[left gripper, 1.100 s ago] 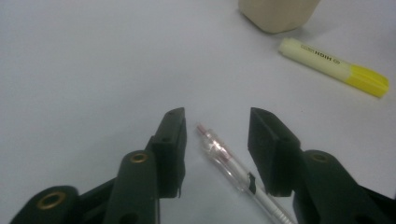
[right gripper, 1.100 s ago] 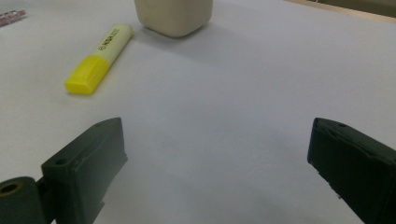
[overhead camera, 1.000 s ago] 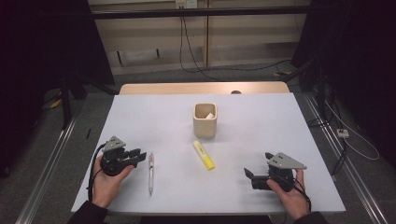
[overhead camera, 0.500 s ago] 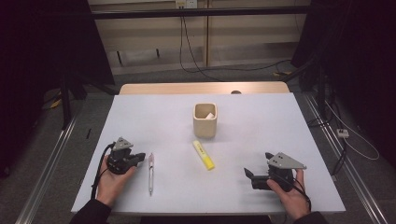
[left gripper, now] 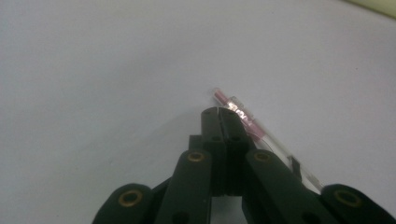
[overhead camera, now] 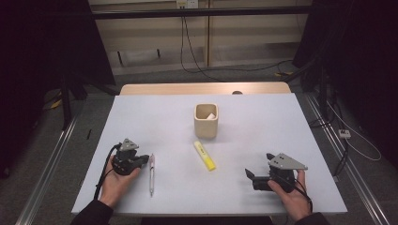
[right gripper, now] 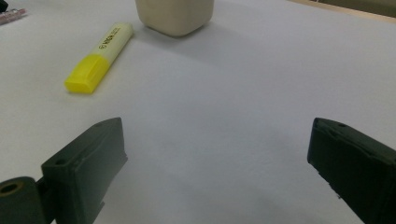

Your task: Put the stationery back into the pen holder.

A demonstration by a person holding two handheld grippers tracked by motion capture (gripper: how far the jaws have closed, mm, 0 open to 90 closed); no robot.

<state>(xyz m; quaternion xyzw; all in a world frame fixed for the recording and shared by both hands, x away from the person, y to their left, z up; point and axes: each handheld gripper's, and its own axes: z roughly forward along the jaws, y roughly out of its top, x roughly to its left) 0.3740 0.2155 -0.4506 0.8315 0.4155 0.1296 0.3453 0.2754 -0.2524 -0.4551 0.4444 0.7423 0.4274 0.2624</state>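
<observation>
White tabletop point(overhead camera: 263, 140) carries a pen point(overhead camera: 151, 174) near-left, beside my left gripper point(left gripper: 219, 112), whose jaws are pressed together empty. My right gripper point(overhead camera: 251, 176) rests spread wide. Next, I judge, I must part them around the pen.

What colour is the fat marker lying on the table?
The chunky plastic highlighter is yellow, clearest in the right gripper view.

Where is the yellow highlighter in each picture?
High view: the yellow highlighter lies on the white table, just in front of the beige cup, between the two hands.
Left gripper view: a thin yellow-green sliver at the top right corner, probably the highlighter, far past the shut tongs and the pen.
Right gripper view: upper left, cap toward the camera.
Shared landmark: the beige cup, beside the highlighter.
</observation>
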